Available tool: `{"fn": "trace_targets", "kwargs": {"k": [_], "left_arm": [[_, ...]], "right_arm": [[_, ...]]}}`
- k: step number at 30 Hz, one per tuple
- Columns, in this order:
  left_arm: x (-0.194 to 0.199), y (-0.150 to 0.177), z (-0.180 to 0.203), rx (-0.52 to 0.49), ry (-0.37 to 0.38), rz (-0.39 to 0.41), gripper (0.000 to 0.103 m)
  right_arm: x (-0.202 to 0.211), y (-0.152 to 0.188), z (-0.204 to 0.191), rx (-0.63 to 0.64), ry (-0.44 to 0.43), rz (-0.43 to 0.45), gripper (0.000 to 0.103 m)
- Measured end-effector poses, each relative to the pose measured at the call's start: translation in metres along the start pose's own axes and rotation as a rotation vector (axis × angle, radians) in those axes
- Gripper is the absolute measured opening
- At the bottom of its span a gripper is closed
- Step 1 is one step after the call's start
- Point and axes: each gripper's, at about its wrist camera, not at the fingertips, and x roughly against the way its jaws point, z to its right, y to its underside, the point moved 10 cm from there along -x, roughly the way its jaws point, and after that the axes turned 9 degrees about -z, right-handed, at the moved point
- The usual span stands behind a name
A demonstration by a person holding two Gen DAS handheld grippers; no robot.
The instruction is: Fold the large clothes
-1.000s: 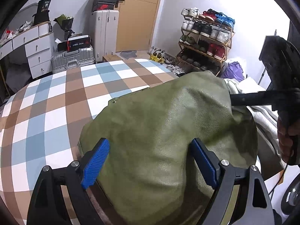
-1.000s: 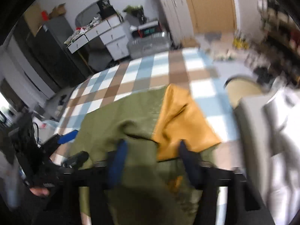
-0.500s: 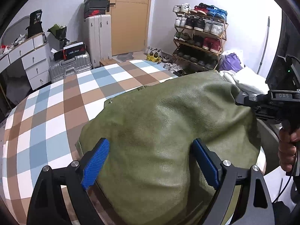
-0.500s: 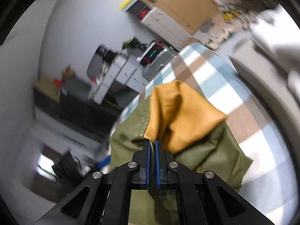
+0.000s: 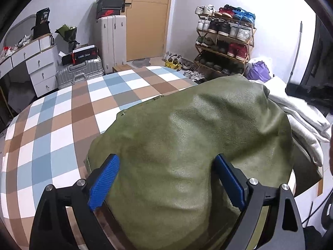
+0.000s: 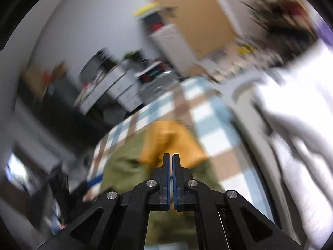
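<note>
My left gripper (image 5: pixel 166 179) hovers with jaws wide apart over the green jacket (image 5: pixel 197 141) heaped on the checked bed (image 5: pixel 62 125), while my right gripper (image 6: pixel 171 158) has its jaws together, whether pinching fabric I can't tell.

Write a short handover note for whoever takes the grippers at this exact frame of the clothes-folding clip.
Left gripper: open, jaws wide over the green jacket, pads not pressing.
Right gripper: jaws together; the blur hides whether fabric is pinched.
Jacket lies bunched on the checked bedspread, its orange lining turned out on one flap.
White garments are piled beside it.
Done: jacket partly gathered.
Left: flatten it and finish the fold.
</note>
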Motion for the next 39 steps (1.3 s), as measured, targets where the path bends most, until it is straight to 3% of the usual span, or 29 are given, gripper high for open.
{"fn": "trace_targets", "kwargs": {"k": [1, 3, 4, 7, 9, 10, 15, 22, 25, 28, 33, 36, 39], "left_arm": [[0.000, 0.000, 0.000, 0.002, 0.005, 0.003, 0.090], [0.000, 0.000, 0.001, -0.001, 0.007, 0.006, 0.090], [0.001, 0.000, 0.001, -0.002, 0.008, 0.007, 0.090], [0.003, 0.000, 0.001, -0.005, 0.032, 0.002, 0.090], [0.006, -0.001, 0.000, -0.005, 0.049, 0.004, 0.090], [0.010, -0.002, -0.002, -0.002, 0.057, 0.011, 0.090], [0.020, 0.000, -0.015, 0.047, 0.090, 0.018, 0.090], [-0.002, 0.015, -0.016, 0.113, 0.133, -0.087, 0.096], [-0.004, 0.020, -0.012, 0.115, 0.107, -0.089, 0.102], [-0.002, 0.020, -0.010, 0.116, 0.086, -0.086, 0.102], [-0.001, 0.022, -0.012, 0.112, 0.087, -0.094, 0.102], [-0.003, 0.023, -0.011, 0.098, 0.075, -0.099, 0.102], [-0.004, 0.025, -0.007, 0.059, 0.033, -0.091, 0.102]], "right_arm": [[-0.005, -0.002, -0.027, 0.100, 0.030, -0.015, 0.014], [-0.025, -0.004, -0.070, 0.250, 0.079, -0.058, 0.040], [-0.037, -0.004, -0.079, 0.295, 0.108, -0.086, 0.044], [-0.092, -0.011, -0.067, 0.395, 0.385, -0.210, 0.044], [-0.129, -0.006, -0.044, 0.419, 0.468, -0.358, 0.044], [-0.134, -0.004, -0.035, 0.424, 0.483, -0.379, 0.044], [-0.160, -0.013, -0.010, 0.362, 0.470, -0.438, 0.043], [-0.164, -0.013, -0.010, 0.328, 0.405, -0.418, 0.043], [-0.145, -0.018, -0.023, 0.325, 0.365, -0.414, 0.044], [-0.112, -0.016, -0.041, 0.414, 0.386, -0.373, 0.046], [-0.076, 0.027, -0.058, 0.525, 0.407, -0.406, 0.046], [-0.093, 0.056, -0.031, 0.585, 0.535, -0.503, 0.046], [-0.119, 0.070, -0.010, 0.510, 0.494, -0.551, 0.043]]}}
